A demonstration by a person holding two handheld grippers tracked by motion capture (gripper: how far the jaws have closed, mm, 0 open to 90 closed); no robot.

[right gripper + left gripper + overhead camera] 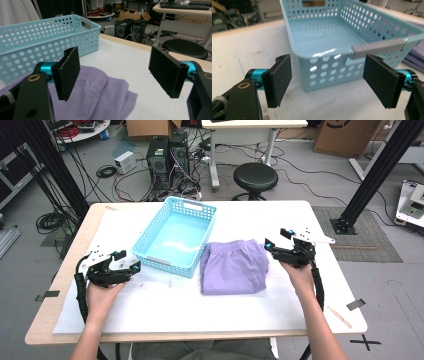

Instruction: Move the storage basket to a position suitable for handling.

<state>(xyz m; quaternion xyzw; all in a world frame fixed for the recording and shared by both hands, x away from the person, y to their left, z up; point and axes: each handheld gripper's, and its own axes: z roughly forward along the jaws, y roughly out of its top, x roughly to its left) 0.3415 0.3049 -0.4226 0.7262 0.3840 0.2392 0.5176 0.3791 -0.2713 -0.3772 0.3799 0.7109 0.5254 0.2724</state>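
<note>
- The surface (280,215) is covered by a white sheet, and the work is laid out near its middle, within reach of both hands.
- The blue basket (150,237), a perforated plastic one, is set at an angle at left of centre; it is seen empty, apparently placed as the receptacle for the cloth.
- The purple garment (233,268), folded into a rough square, is laid flat just beside the basket's right wall, close enough, it is judged, for a short lift over the rim.
- The right gripper (276,240) is held at the garment's right edge, its fingers (167,70) spread wide with nothing between them, presumably lined up for a pinch on the fold.
- The left gripper (128,260) is poised just before the basket's near corner, its fingers (279,79) likewise parted and empty, probably to steady the basket.
</note>
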